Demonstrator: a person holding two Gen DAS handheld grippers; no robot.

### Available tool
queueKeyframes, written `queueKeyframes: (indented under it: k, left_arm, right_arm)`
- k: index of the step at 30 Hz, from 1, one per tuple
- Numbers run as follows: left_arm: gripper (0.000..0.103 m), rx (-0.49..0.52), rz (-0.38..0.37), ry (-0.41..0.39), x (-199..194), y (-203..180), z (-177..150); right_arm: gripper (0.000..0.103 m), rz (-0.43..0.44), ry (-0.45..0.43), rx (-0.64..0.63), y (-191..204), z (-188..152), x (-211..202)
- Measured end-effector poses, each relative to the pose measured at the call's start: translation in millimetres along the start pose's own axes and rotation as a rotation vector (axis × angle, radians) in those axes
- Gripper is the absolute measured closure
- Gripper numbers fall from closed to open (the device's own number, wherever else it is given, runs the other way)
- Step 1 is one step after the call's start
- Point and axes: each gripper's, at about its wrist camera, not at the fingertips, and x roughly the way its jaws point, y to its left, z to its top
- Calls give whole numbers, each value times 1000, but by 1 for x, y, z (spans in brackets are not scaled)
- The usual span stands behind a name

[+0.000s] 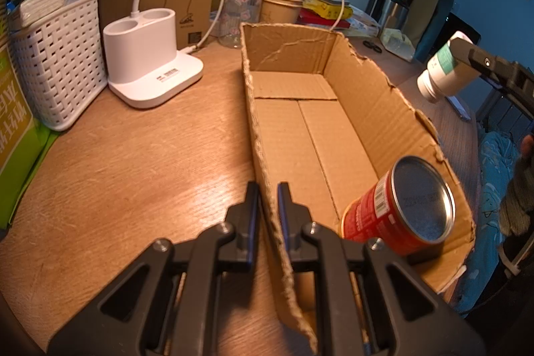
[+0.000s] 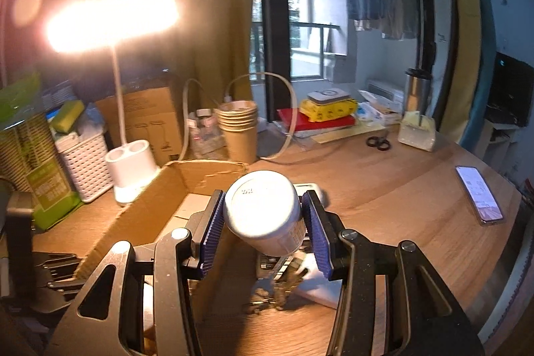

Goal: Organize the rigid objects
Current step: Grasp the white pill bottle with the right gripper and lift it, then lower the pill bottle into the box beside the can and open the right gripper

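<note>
An open cardboard box (image 1: pixel 310 129) lies on the wooden table. A red can (image 1: pixel 400 206) lies on its side in the box's near right corner. My left gripper (image 1: pixel 268 199) is shut on the box's near left wall, one finger on each side. My right gripper (image 2: pixel 263 212) is shut on a white bottle (image 2: pixel 263 209) and holds it in the air above the box's right edge. In the left wrist view the white bottle (image 1: pixel 440 72) with a green label band hangs at the far right, beyond the box wall. The box (image 2: pixel 160 189) also shows in the right wrist view.
A white lamp base (image 1: pixel 147 55) and white woven basket (image 1: pixel 56 62) stand to the left. Paper cups (image 1: pixel 282 2), a glass bottle (image 1: pixel 238 12), books and scissors (image 2: pixel 378 142) sit at the back. A phone (image 2: pixel 479 194) lies on the right. Keys and a dark object (image 2: pixel 283 269) lie under my right gripper.
</note>
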Motion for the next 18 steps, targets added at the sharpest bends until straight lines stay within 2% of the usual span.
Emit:
queueKeyframes:
  k: [8, 18]
  left_arm:
    - [91, 0, 0, 0, 0, 0, 0]
    - [91, 0, 0, 0, 0, 0, 0]
  right_arm:
    - [53, 94, -8, -68, 38, -1, -5]
    - [53, 217, 52, -137, 87, -13, 13]
